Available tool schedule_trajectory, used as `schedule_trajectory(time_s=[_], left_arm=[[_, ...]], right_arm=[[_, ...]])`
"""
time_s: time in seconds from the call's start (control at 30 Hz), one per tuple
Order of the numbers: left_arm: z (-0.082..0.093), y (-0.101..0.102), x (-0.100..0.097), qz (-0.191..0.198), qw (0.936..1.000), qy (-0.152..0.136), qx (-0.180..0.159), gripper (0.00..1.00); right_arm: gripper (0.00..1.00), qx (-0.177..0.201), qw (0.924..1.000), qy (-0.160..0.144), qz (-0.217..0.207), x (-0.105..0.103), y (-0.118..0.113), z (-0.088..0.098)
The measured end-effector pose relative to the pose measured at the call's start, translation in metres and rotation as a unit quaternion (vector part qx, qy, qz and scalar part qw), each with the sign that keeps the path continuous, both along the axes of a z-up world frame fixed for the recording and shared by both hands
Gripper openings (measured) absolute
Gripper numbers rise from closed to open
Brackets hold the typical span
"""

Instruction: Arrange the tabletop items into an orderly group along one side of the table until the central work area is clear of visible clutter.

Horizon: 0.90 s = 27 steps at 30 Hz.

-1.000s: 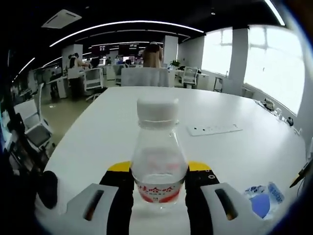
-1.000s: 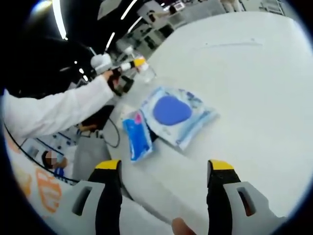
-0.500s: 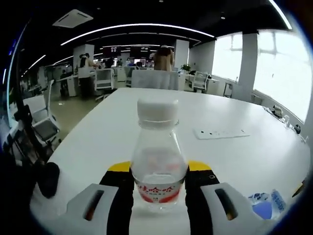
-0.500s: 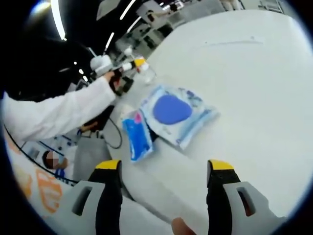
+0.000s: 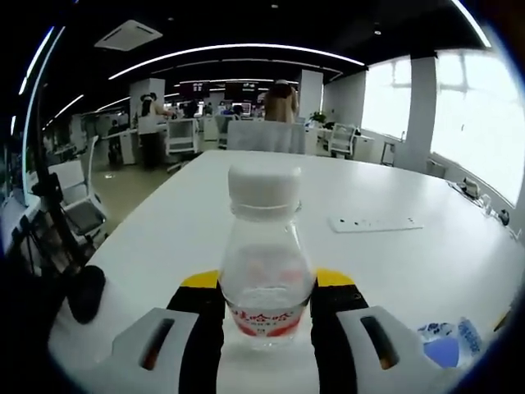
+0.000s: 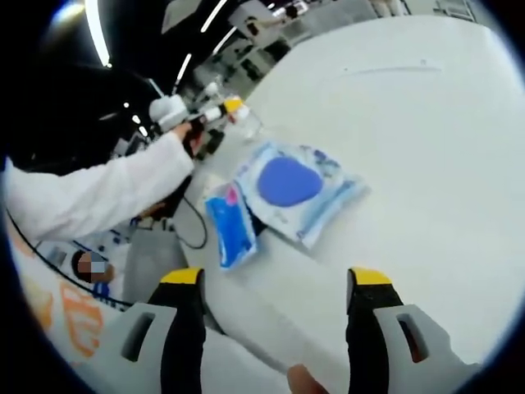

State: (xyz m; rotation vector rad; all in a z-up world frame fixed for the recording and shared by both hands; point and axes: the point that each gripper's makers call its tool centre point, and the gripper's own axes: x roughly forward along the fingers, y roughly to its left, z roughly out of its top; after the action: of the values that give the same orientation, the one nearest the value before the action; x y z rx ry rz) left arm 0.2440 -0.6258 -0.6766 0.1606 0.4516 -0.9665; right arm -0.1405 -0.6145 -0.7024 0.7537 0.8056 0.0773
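One clear bottle [image 5: 266, 271], one power strip [image 5: 375, 223], one black rounded object [image 5: 85, 293]; two blue packets: one large [image 6: 294, 192], one small [image 6: 230, 230]. One white table [image 6: 426, 164].

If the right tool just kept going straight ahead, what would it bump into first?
Probably the big pouch with the blue oval, lying on the white table ahead of the open right tool. The small blue packet sits slightly left. Depth is hard to judge.
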Motion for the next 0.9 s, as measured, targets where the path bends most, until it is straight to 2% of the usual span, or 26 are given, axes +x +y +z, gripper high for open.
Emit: schedule_trajectory(time_s=[0.37, 0.7, 0.83, 0.9], left_arm=[[-0.003, 0.005, -0.002, 0.0, 1.0, -0.004, 0.007, 0.4], [-0.002, 0.008, -0.011, 0.001, 0.9996, -0.009, 0.028, 0.4], [0.009, 0.012, -0.011, 0.007, 0.9999, -0.006, 0.013, 0.44], [0.013, 0.014, -0.01, 0.01, 0.9999, -0.002, 0.007, 0.5]], right_arm=[[0.69, 0.007, 1.0, -0.004, -0.002, -0.001, 0.002, 0.001], [0.69, 0.006, 0.9999, -0.01, 0.001, -0.001, 0.005, 0.004], [0.7, 0.007, 0.9999, -0.014, 0.0, -0.003, 0.006, 0.006], [0.7, 0.007, 0.9998, -0.016, -0.001, -0.003, 0.006, 0.007]])
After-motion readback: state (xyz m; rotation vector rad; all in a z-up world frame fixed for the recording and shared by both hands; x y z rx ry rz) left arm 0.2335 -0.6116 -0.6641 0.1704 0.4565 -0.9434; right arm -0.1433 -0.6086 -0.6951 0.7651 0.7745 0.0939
